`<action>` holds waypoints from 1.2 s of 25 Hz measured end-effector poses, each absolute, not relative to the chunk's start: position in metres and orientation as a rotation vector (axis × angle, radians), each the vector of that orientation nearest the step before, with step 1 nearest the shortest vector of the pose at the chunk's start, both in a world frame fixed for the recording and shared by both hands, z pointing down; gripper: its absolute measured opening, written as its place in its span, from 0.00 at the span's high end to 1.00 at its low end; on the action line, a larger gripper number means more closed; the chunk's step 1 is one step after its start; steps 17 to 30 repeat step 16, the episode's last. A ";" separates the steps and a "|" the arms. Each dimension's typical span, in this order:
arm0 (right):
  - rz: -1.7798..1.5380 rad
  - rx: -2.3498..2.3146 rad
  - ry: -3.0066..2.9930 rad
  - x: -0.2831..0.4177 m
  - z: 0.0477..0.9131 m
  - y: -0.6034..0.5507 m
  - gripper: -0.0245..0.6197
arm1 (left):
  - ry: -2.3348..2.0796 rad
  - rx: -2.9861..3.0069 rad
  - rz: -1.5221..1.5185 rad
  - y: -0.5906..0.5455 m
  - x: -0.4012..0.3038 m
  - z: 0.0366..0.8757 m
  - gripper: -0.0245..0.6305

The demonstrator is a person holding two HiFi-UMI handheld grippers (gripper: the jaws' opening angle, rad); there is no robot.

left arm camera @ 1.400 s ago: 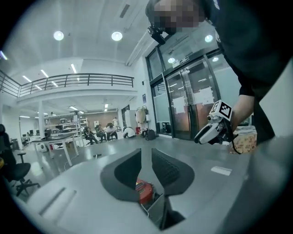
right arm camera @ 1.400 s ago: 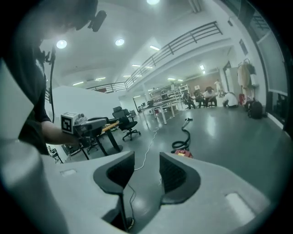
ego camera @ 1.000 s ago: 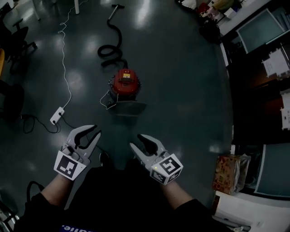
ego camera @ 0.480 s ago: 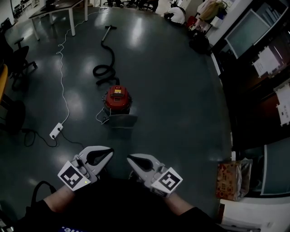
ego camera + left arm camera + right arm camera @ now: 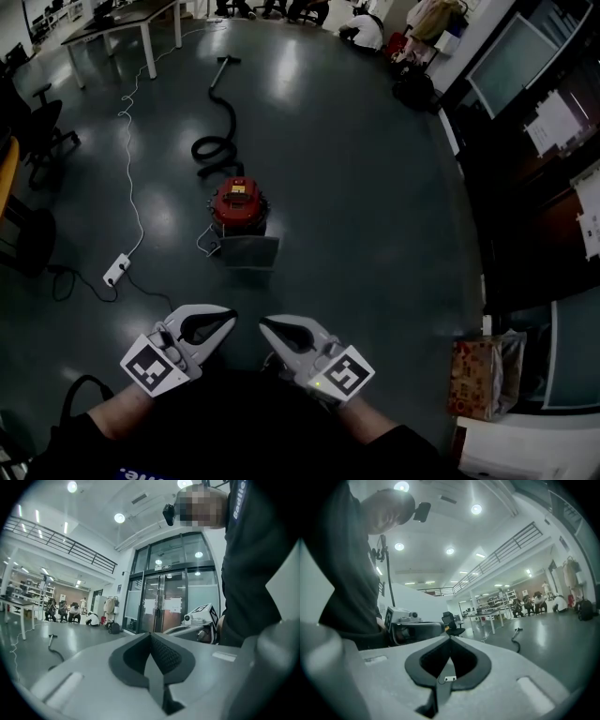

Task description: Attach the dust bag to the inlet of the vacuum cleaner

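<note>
Head view: left gripper [image 5: 228, 317] and right gripper [image 5: 266, 325] both clenched empty, hovering by body, too far for work; red vacuum cleaner [image 5: 238, 202] sitting mid-floor, grey dust bag [image 5: 251, 251] seemingly leaning on near side, attachment unclear.

Red vacuum cleaner [image 5: 238, 204] stands upright on the floor. Flat grey dust bag [image 5: 250, 251] lies just beside its near side.

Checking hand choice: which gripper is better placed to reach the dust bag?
Right, only marginally. The left gripper and right gripper are both shut, empty and far from the dust bag, which stands ahead between them before the red vacuum cleaner, reaching further toward the right.
</note>
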State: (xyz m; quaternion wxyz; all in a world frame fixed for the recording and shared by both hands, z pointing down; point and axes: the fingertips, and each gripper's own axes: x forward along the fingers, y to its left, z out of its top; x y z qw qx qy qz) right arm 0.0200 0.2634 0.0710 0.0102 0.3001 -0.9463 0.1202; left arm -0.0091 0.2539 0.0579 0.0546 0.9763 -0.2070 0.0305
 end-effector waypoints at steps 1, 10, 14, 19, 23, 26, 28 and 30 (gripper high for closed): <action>0.365 0.940 -2.955 0.022 0.070 0.263 0.96 | -0.630 2.975 0.090 0.255 -0.008 0.055 0.96; 0.350 0.953 -2.956 0.021 0.069 0.266 0.96 | -0.638 2.975 0.105 0.260 -0.012 0.055 0.96; 0.361 0.980 -2.940 0.022 0.073 0.264 0.96 | -0.647 2.967 0.111 0.259 -0.017 0.058 0.96; 0.362 0.995 -2.937 0.023 0.075 0.262 0.96 | -0.653 2.963 0.115 0.257 -0.020 0.060 0.96; 0.362 0.995 -2.937 0.023 0.075 0.262 0.96 | -0.653 2.963 0.115 0.257 -0.020 0.060 0.96; 0.362 0.995 -2.937 0.023 0.075 0.262 0.96 | -0.653 2.963 0.115 0.257 -0.020 0.060 0.96; 0.362 0.995 -2.937 0.023 0.075 0.262 0.96 | -0.653 2.963 0.115 0.257 -0.020 0.060 0.96; 0.362 0.995 -2.937 0.023 0.075 0.262 0.96 | -0.653 2.963 0.115 0.257 -0.020 0.060 0.96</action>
